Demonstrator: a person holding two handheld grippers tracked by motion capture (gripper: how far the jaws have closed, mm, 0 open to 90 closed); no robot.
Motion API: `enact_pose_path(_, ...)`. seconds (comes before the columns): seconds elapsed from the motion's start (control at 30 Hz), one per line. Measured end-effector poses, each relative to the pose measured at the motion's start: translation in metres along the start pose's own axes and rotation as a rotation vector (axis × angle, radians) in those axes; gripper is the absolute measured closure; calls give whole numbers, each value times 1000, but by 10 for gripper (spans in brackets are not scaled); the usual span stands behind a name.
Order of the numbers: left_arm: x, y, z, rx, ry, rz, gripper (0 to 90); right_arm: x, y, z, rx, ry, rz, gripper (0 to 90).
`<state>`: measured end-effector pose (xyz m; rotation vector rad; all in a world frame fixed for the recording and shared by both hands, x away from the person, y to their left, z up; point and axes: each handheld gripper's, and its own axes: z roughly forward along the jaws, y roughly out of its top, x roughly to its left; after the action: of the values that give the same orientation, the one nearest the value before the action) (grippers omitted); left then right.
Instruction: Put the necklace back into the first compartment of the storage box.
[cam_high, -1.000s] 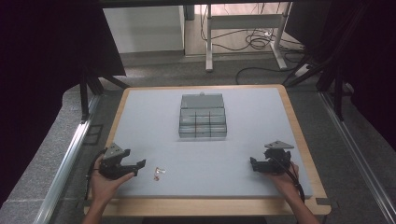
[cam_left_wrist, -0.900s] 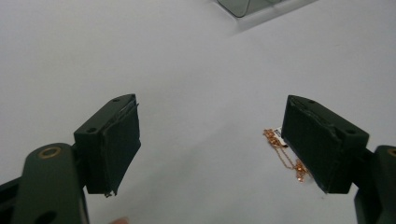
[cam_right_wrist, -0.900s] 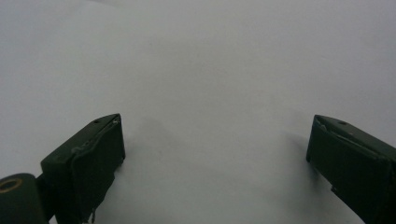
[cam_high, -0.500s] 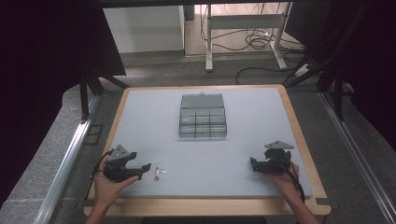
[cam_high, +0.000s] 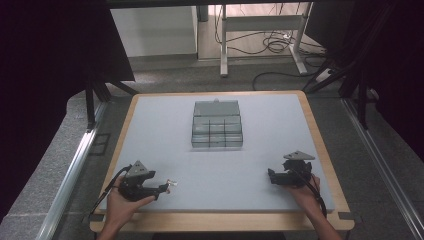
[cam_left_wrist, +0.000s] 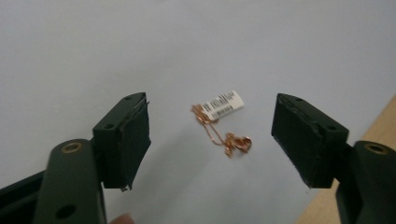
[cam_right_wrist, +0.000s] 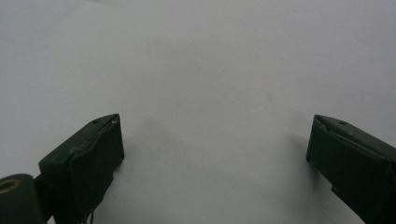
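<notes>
Copper-coloured chain (cam_left_wrist: 219, 135) lies flat between the wide-open, empty left gripper (cam_left_wrist: 211, 135) fingers (cam_left_wrist: 128, 135); pads may slide over it.

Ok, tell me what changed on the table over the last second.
The left gripper slid right, toward the small gold chain with its tag; its fingers now sit open on either side, nothing grasped. The right gripper, compartment box and chain stayed put.

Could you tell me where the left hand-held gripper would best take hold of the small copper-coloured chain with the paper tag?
Probably at the bunched end of the chain, away from the tag, coming straight down. It lies flat and loose on the table, centred between the open jaws of the left hand-held gripper, so closing there should gather it.
</notes>
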<state>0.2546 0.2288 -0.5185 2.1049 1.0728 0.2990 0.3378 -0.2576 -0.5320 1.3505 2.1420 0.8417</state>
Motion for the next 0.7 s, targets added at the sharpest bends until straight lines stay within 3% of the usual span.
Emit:
enact_pose_path(0.27, -5, 0, 7, 45, -52, -4, 386, 0, 0, 0, 1, 2, -2, 39)
enact_pose_path(0.7, -9, -2, 18, 112, -43, 20, 566, 0, 0, 0, -1, 2, -4, 38)
